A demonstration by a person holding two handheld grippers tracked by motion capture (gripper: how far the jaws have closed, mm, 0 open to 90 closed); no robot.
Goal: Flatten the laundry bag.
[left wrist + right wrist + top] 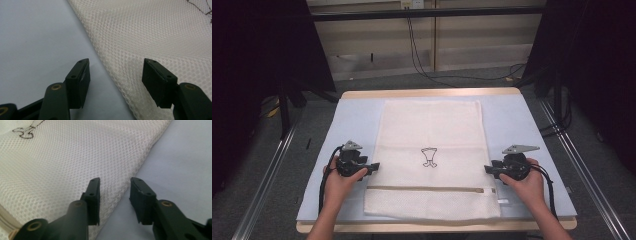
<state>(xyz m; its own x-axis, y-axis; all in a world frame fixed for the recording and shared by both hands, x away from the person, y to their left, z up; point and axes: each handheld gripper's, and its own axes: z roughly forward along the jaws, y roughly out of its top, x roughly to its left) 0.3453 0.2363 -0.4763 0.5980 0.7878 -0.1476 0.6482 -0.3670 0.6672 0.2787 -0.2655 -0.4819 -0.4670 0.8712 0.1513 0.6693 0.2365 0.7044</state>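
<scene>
The mesh laundry bag (430, 155) lies flat mid-desk, reaching the near edge. Light, limp stuff; best pinched at its side edges, where the left hand-held gripper (116, 75) and right hand-held gripper (115, 192) straddle it, spread.

The high view looks forward and down from above the near edge of the table (512, 102), taking in the whole white mesh bag (430, 130) on its pale blue mat (357, 117), both hands, and the floor and wall beyond. The left gripper view rides on the left gripper (373, 167), very close over the bag's left edge (107, 65) where mesh meets mat (37, 37), and the right gripper view rides on the right gripper (488, 169), equally close over the bag's right edge (140, 167). All three share the bag and mat, and its black printed motif (429, 157) appears in each, at the top right corner (202, 7) for the left, top left (26, 131) for the right
</scene>
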